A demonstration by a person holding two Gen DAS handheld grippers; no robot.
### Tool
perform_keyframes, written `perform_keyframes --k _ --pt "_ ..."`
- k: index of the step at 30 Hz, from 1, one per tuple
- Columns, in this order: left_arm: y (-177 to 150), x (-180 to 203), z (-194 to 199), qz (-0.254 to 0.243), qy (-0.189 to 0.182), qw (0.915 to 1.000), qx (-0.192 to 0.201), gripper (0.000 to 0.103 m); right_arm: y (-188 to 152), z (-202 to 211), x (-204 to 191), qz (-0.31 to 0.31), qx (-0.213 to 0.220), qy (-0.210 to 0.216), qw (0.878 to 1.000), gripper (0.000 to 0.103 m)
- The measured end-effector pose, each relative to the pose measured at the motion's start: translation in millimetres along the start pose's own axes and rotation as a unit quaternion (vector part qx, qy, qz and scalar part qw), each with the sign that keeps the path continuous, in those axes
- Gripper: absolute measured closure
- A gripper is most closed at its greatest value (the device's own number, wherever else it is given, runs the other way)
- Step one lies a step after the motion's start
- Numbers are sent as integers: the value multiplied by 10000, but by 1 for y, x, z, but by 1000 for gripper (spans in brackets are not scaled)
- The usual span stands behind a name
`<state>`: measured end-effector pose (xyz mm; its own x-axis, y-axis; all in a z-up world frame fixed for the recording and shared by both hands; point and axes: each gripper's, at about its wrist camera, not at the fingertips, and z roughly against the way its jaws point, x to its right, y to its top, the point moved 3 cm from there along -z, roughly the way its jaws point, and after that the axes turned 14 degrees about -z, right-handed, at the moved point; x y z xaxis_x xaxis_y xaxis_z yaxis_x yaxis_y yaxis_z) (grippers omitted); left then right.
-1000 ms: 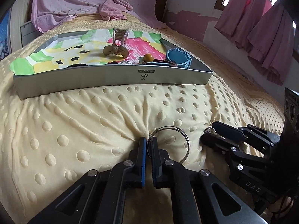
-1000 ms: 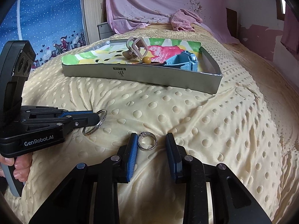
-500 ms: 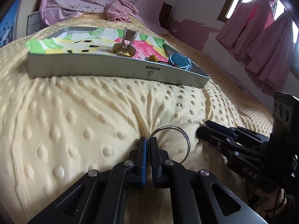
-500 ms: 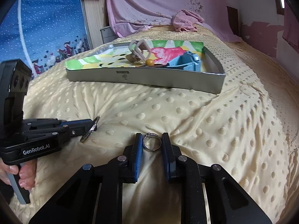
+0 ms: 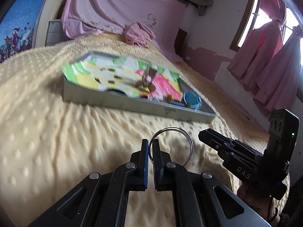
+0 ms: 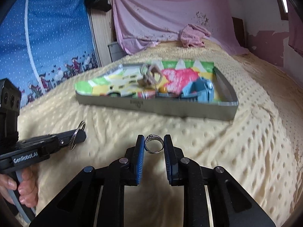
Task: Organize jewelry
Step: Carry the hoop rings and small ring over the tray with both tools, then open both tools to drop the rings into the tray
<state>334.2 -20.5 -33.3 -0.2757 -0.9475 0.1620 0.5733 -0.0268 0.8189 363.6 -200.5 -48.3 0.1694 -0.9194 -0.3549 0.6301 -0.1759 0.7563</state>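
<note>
I hold two hand-held grippers over a bed covered in a bumpy yellow blanket (image 6: 236, 151). My left hand-held gripper (image 5: 151, 147) is clenched on the edge of a large metal hoop (image 5: 171, 145), which sticks out ahead and to the right of its tips. My right hand-held gripper (image 6: 153, 146) is clamped across a small silver ring (image 6: 153, 146), held between its blue pads (image 6: 140, 157).

Ahead of both lies a grey tray (image 6: 170, 109) lined with bright paper, already carrying other pieces. To do this carry well, I judge I should keep both grips firm, travel level above the tray wall, and let go only once low over the lining.

The right view shows the hoop edge-on in the left tips (image 6: 77, 136) and my fingers (image 6: 24, 189) on the handle. The left view shows the hoop's full circle, but the small ring is hidden there.
</note>
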Motion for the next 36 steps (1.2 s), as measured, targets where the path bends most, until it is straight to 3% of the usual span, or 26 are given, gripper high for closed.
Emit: perform_keyframes --k 7,12,14,22,30,36 --pt "49 -27 -8 156 621 9974 333 99 34 -22 -7 -214 323 -19 9992 85" --pt "63 -49 -34 254 898 9956 51 99 57 -40 -17 -193 495 63 9986 85" --pt "64 -57 -45 273 981 9947 -121 99 61 -54 -26 -59 378 93 9992 85" --pt "61 -65 -57 240 1083 9931 -376 99 46 -84 -42 354 -172 -216 9990 85" --pt "60 -68 -61 333 990 9932 -513 98 45 -83 -40 314 -197 -222 9991 84" --pt "58 -69 -61 364 955 9935 -494 98 45 -84 -32 168 -213 -197 9994 77"
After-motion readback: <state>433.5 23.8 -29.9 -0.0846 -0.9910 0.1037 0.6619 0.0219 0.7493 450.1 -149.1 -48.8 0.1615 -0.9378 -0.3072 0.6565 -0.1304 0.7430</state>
